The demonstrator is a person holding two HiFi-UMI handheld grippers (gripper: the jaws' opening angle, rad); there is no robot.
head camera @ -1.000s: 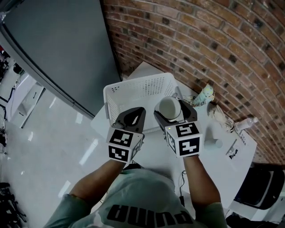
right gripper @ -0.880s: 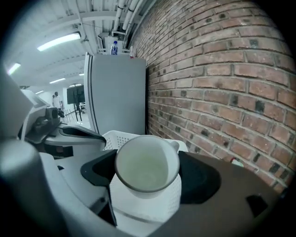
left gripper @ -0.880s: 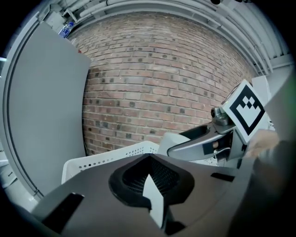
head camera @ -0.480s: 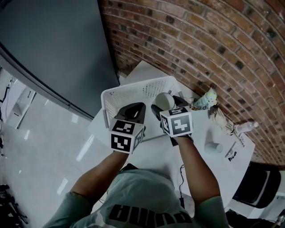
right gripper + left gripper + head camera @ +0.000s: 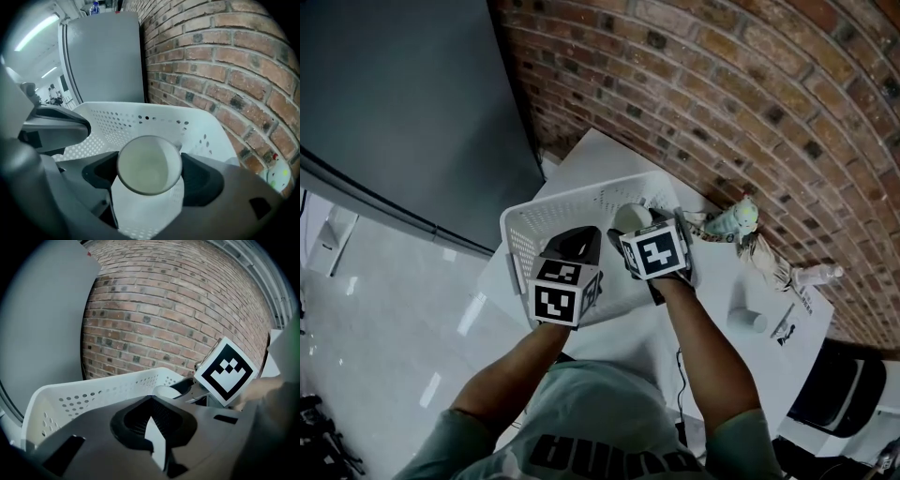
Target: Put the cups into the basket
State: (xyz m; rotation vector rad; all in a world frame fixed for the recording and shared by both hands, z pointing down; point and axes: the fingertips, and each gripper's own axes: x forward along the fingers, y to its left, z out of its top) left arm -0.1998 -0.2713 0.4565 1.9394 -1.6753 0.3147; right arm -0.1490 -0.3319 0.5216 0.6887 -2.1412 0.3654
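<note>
Left gripper [image 5: 579,244]: jaws closed together, nothing between them. It hangs over the near side of the basket [image 5: 514,246], just beside the right gripper [image 5: 639,231].

Right gripper: jaws clamped on a white cup [image 5: 149,164], one pad on each side of the body. The mouth faces back toward the gripper's camera. In the head view the cup [image 5: 630,217] sits above the basket's interior, toward its right end; contact with the floor of the basket cannot be confirmed.

Basket: white, perforated walls [image 5: 140,117], on the table [image 5: 609,155] close to the brick wall [image 5: 750,103]. No other cup can be seen in the part of it that shows.

Second cup [image 5: 748,320]: on the table to the right, well apart from the basket, not yet collected.

Risks, as judged:
- Opening the jaws while the cup is high could let it bounce or roll against a wall.
- The cup lies tilted, so it may land on its side.
- The two grippers are close; a sideways move could knock them together and jar the grip.
- Pushing further forward could strike the far wall and shift the basket.
</note>
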